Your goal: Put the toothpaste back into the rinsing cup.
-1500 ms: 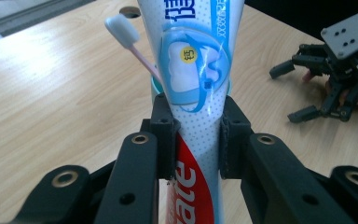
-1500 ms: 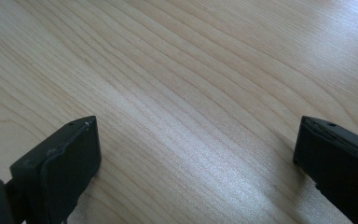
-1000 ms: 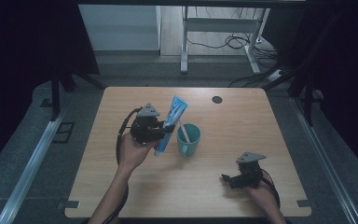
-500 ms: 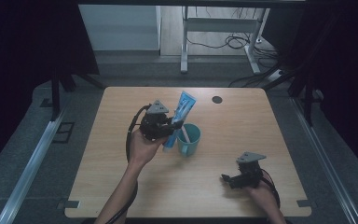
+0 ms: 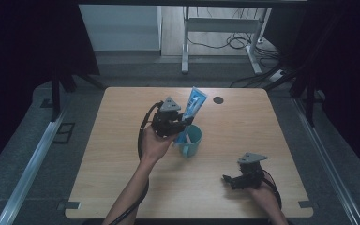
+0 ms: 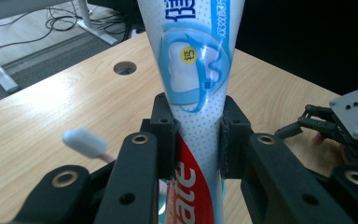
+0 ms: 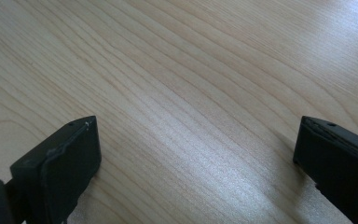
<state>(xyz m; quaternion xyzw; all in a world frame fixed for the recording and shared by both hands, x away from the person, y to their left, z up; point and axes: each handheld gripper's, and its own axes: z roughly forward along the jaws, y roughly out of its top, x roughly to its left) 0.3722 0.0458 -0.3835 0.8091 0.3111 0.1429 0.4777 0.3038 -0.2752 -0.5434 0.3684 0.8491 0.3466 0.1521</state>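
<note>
Dim surroundings frame a pale wooden table point(image 5: 122, 187) with a small round hole point(image 5: 218, 100) near its far edge. Just short of the table's middle stands a teal cup point(image 5: 192, 140) with a pink-handled toothbrush point(image 6: 86, 143) already in it, bristle head up. The left gripper point(image 5: 180, 125) hovers right at the cup, its jaws closed partway and pinching a blue, white and red toothpaste tube point(image 6: 198, 93) around its lower body; the tube stands nearly upright, leaning a little toward the table's far right corner, with its flat crimped end highest. The right gripper point(image 5: 229, 180) rests on the table near the front right corner, its jaws spread wide with nothing but bare wood between them. The work in hand looks like standing the tube in the cup beside the toothbrush. To do it well, the tube's lower end should be brought over the free part of the cup's mouth, clear of the brush handle, then lowered gently until it meets the bottom before the jaws let go. The cup is light and could tip if the tube catches its rim.
</note>
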